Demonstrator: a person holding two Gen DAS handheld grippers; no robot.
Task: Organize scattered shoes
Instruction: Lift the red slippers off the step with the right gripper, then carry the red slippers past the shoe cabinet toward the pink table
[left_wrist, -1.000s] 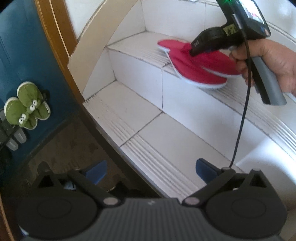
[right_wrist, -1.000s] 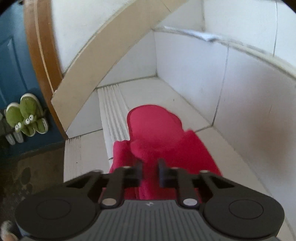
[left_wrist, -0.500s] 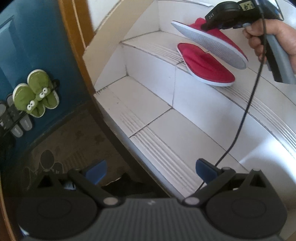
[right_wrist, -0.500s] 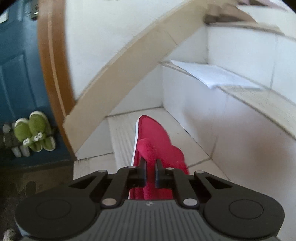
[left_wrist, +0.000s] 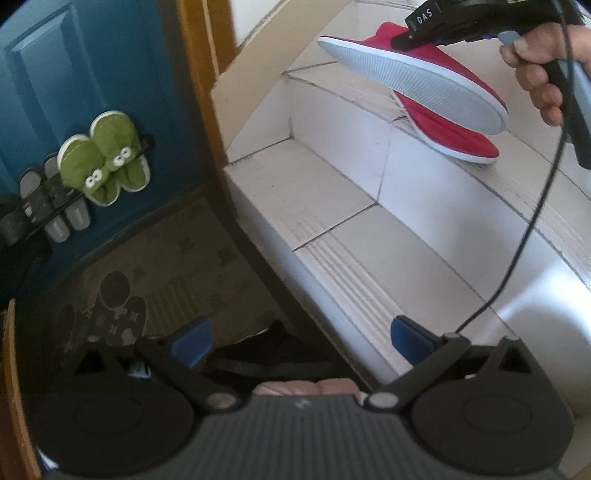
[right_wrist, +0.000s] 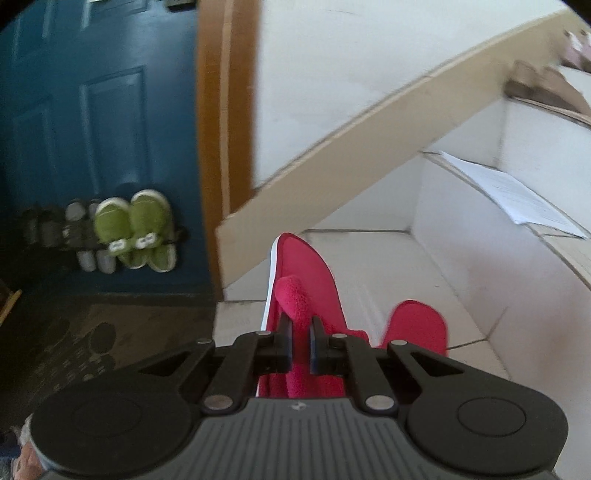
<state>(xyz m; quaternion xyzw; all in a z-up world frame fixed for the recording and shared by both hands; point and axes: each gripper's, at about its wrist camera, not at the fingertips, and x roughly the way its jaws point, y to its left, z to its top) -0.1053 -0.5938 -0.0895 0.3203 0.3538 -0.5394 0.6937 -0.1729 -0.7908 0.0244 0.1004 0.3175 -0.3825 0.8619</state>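
Observation:
My right gripper (right_wrist: 300, 332) is shut on the fabric upper of a red slipper (right_wrist: 306, 280), which hangs in the air above the white stairs; in the left wrist view its grey-white sole (left_wrist: 413, 81) faces the camera, under the right gripper (left_wrist: 400, 37). The second red slipper (left_wrist: 450, 136) lies on a stair tread, also seen as the second red slipper (right_wrist: 417, 325) just right of the held one. My left gripper (left_wrist: 295, 339) stands open with nothing between its blue-padded fingers, low over the edge of the bottom step.
A pair of green frog slippers (left_wrist: 105, 158) and grey sandals (left_wrist: 48, 206) hang on a rack on the blue door (left_wrist: 92, 55). A dark patterned mat (left_wrist: 122, 291) covers the floor. Papers (right_wrist: 513, 195) lie on a higher step. A person's hand (left_wrist: 543, 62) grips the right tool.
The right gripper has lifted one red slipper off the stair and carried it up and to the left, leaving the other lying there. The left gripper has shifted toward the door, still open.

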